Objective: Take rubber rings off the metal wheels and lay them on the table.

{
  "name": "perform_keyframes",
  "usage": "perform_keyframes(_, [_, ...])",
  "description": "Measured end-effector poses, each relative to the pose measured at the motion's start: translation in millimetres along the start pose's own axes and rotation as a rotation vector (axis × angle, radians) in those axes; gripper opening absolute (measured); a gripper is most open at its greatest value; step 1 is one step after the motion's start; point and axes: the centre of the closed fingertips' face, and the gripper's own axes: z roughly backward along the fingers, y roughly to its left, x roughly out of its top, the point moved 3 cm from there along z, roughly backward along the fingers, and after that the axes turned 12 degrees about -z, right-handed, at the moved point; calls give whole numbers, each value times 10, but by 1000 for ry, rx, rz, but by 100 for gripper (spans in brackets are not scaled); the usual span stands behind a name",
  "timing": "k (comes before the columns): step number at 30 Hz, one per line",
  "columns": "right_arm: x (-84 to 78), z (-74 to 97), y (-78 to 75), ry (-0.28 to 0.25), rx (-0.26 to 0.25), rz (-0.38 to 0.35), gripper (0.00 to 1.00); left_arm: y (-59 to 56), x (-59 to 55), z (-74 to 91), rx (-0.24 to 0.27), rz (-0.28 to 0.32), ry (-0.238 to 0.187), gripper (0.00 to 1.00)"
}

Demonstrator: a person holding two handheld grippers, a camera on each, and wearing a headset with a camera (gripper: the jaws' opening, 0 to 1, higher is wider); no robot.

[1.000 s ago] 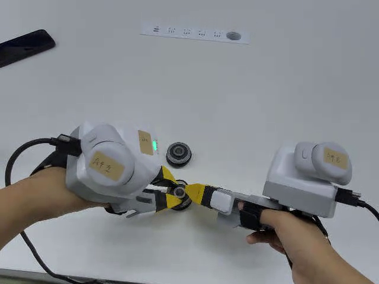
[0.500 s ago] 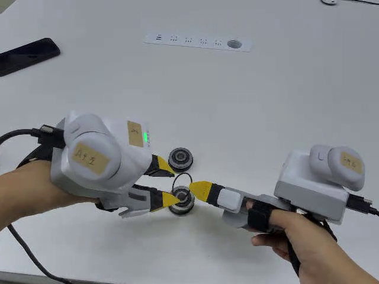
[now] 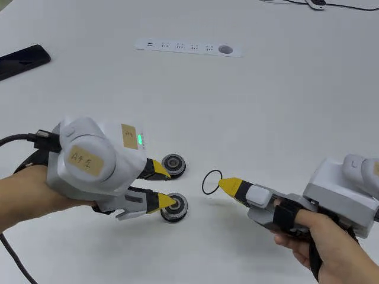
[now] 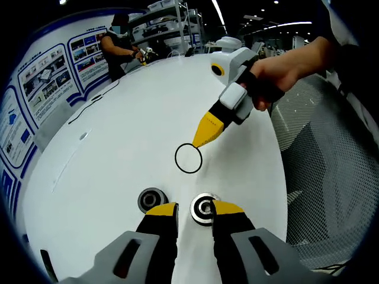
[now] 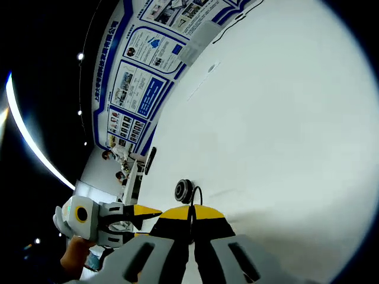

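Ring: a thin black rubber ring (image 3: 211,182) hangs from the tip of the right gripper (image 3: 228,185), low over the table (image 3: 266,106). We cannot tell whether it touches the top.
Right jaws: clenched, pinching the ring at one point of its edge, and the rest of the loop stands out in front of them.
Left jaws: spread apart. The near wheel (image 3: 174,207) sits at one tip and the far wheel (image 3: 173,165) just beside the other.
How the ring handles: we judge it light, soft and stretchy. It holds its round shape in the pinch, but it could snap back or roll if let go from a height, so we would set it down low and flat.
Where to hold: the thin edge is all there is to pinch, so a small firm nip suits it.
Wheels: small, metal and stiff, probably heavy for their size and apt to roll or slide. We would steady one by its sides with the left gripper (image 3: 163,185).
Left to do: in the left gripper view the far wheel (image 4: 151,199) looks darker than the near wheel (image 4: 204,208), so we judge that it has its ring on.
Around: a white power strip (image 3: 188,47) and a dark phone (image 3: 23,59) lie well apart at the far side.
In the way: nothing lies under the ring. The left gripper's cord (image 3: 18,141) trails off to the side.
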Motion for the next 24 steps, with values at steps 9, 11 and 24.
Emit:
perform_keyframes(9, [16,52,-228,-14,-123,19,2,-57,-28,-84,-17,16,1,20])
perform_keyframes(11, [26,81,-298,-10,-165,60,2,-78,-47,-92,-17,14,9,20])
perform_keyframes(24, [125,174,-346,-59,-221,198,10,-142,-43,-93,-22,30,2,19])
